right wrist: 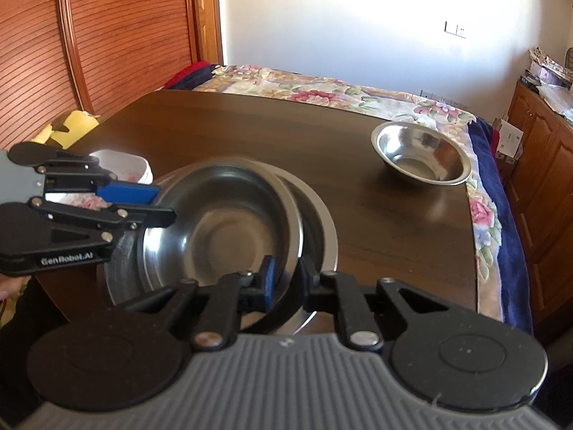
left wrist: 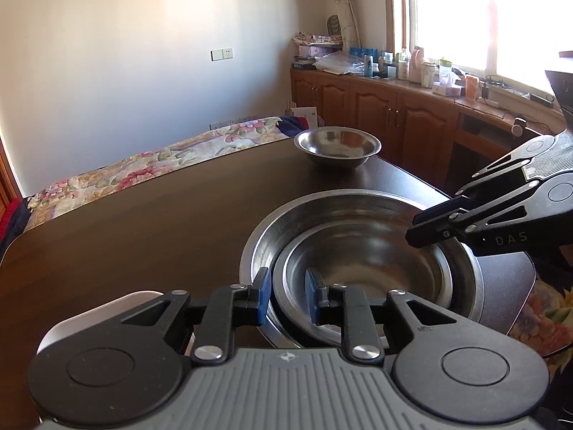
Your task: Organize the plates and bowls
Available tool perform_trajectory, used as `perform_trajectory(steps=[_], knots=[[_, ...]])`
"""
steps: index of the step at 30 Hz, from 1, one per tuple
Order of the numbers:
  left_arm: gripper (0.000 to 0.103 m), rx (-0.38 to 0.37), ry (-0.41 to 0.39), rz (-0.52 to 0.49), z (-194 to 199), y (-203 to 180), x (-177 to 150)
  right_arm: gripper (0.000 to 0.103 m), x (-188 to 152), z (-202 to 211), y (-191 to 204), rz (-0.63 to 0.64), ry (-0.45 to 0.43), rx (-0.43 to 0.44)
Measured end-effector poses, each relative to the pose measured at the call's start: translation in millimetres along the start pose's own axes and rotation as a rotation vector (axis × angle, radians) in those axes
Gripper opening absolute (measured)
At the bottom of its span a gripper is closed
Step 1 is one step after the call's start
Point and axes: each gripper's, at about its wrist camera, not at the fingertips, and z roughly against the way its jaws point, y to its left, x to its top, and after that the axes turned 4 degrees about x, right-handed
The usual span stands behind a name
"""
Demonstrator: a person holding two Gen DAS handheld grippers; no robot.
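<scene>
two shiny metal bowls sit one inside the other at the near edge of the dark table (left wrist: 143, 215). the inner bowl (left wrist: 361, 261) rests in the big outer bowl (left wrist: 469, 276), and in the right wrist view it looks tipped, not flat.

the left hand-held gripper (left wrist: 286, 295) is pinching the inner bowl's rim at about 7 o'clock, one blue pad outside and one inside. the right hand-held gripper (right wrist: 286, 277) is pinching the same bowl's rim on the other side, at about 3 o'clock in the left wrist view. both sets of jaws are nearly pressed together, with only the thin rim between them.

a third bowl, the small bowl (left wrist: 337, 145), stands alone far off at 12 o'clock, close to the table's far edge, well apart from the other two.

what could go wrong, i think:

- the rim is thin and slippery. if one side lets go first, the inner bowl could drop and bang into the outer bowl.
- if the two sides lift at different speeds, the bowl could tip more and slide out of the pads.
- the inner bowl may stick in the outer bowl. then the outer one could come up too and fall back.
- the bowls are right by the near edge, so a push toward 6 o'clock could knock them off the table.
- the small bowl is near the far edge, so a bump could send it onto the bed (left wrist: 143, 165).
</scene>
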Motion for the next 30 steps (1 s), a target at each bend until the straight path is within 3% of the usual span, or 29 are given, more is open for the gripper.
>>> perform_trajectory(steps=[7,17,30], knots=[[0.025,0.003,-0.014,0.017,1,2,6,0.014,-1,-1,-3,-0.018,-0.014,0.002],[0.025,0.004,-0.043,0.039,-5,7,27,0.014,5,16,-13,-0.055,-0.148,0.015],[0.042,-0.013,-0.089,0.057,-23,10,76,0.014,24,19,-61,-0.113,-0.288,-0.032]])
